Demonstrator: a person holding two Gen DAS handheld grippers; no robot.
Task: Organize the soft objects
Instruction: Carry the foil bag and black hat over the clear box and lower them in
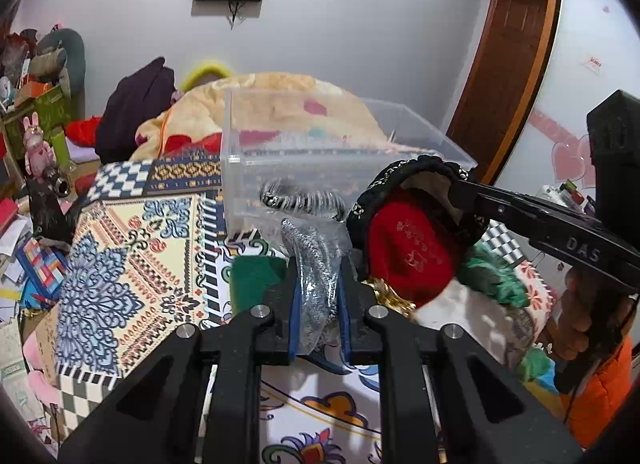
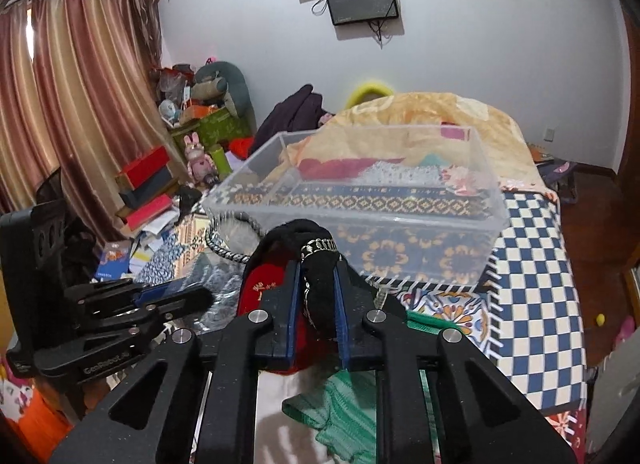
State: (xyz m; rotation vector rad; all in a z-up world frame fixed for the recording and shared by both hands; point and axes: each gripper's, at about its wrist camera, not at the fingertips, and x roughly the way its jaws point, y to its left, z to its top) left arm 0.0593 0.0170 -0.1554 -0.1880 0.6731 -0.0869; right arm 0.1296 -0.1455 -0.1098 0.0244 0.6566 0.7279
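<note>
My left gripper [image 1: 319, 296] is shut on a silver-grey knitted item in clear plastic wrap [image 1: 316, 260], with a black-and-white braided band [image 1: 304, 198] at its far end. My right gripper [image 2: 319, 296] is shut on a black band with chain trim [image 2: 320, 276]; it shows in the left wrist view [image 1: 412, 172] arching over a red plush item [image 1: 412, 248]. A clear plastic bin [image 1: 320, 160] stands just beyond both on the patterned bedspread [image 1: 132, 264]; it also shows in the right wrist view [image 2: 360, 200]. The left gripper shows at the left in the right wrist view [image 2: 176, 300].
Green knitted cloth [image 2: 352, 416] and a green pad [image 1: 256, 280] lie near the grippers. A yellow blanket heap [image 1: 272, 104] and dark clothes [image 1: 136, 112] lie behind the bin. Boxes and toys [image 2: 192, 136] clutter the left side by the curtain. A wooden door [image 1: 508, 64] stands at right.
</note>
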